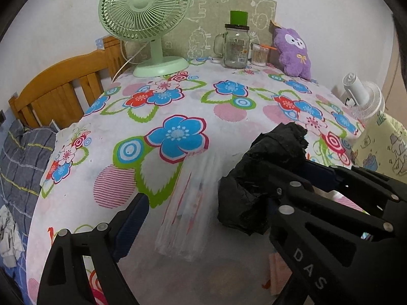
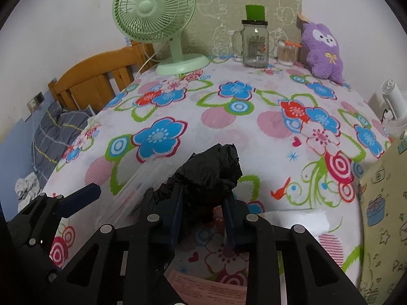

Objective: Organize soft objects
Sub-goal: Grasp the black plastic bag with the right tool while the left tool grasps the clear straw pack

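Right gripper point(image 2: 203, 213): narrowed onto the crumpled black bag point(image 2: 211, 170), pads pressing its lower end.
Left gripper point(image 1: 203, 203): wide, nothing between the fingers.
Black bag: low over the floral-cloth desk point(image 2: 254, 127); whether it touches is unclear.
Far edge: green fan point(image 2: 155, 12), glass jar point(image 2: 255, 45), purple plush point(image 2: 324, 53).

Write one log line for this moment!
right hand-held gripper: shut on black bag | left hand-held gripper: open, empty | purple plush: untouched

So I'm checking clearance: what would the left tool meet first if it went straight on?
Likely the flower-print tablecloth, at its bare patch left of the crumpled black plastic bag; depth is unclear.
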### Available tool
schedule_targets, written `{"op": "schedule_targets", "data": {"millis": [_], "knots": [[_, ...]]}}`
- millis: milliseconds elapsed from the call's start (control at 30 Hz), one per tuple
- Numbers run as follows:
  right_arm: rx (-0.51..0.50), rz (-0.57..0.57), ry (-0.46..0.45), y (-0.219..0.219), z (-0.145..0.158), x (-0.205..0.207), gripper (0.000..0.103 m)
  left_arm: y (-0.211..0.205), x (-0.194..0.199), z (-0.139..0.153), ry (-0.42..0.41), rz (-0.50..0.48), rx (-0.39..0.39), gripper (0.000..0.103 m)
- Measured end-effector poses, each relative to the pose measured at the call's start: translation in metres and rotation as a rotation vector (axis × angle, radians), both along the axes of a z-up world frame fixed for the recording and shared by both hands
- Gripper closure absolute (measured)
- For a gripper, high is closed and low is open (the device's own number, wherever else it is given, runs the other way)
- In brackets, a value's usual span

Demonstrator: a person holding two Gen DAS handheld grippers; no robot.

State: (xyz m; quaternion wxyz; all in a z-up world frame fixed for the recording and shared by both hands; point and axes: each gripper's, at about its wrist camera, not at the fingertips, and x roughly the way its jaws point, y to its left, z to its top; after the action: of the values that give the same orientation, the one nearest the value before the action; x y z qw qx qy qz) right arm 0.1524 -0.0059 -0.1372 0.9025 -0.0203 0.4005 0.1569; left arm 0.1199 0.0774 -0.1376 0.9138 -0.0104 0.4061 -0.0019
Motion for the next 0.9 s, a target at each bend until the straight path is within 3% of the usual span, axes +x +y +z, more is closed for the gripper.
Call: {"op": "schedule_targets", "data": {"millis": [533,900], "knots": [[-0.002,-0.079,-0.026,-0.009,0.002,0.014,0.073,-0.005,0.017,-0.005,-0.008,-0.017,0.005,0.011],[-0.009,-0.085,-0.024,-0.009,0.000,0.012,0.073,-0.009,0.010,-0.006,0.002,-0.074,-0.070,0.059]]}}
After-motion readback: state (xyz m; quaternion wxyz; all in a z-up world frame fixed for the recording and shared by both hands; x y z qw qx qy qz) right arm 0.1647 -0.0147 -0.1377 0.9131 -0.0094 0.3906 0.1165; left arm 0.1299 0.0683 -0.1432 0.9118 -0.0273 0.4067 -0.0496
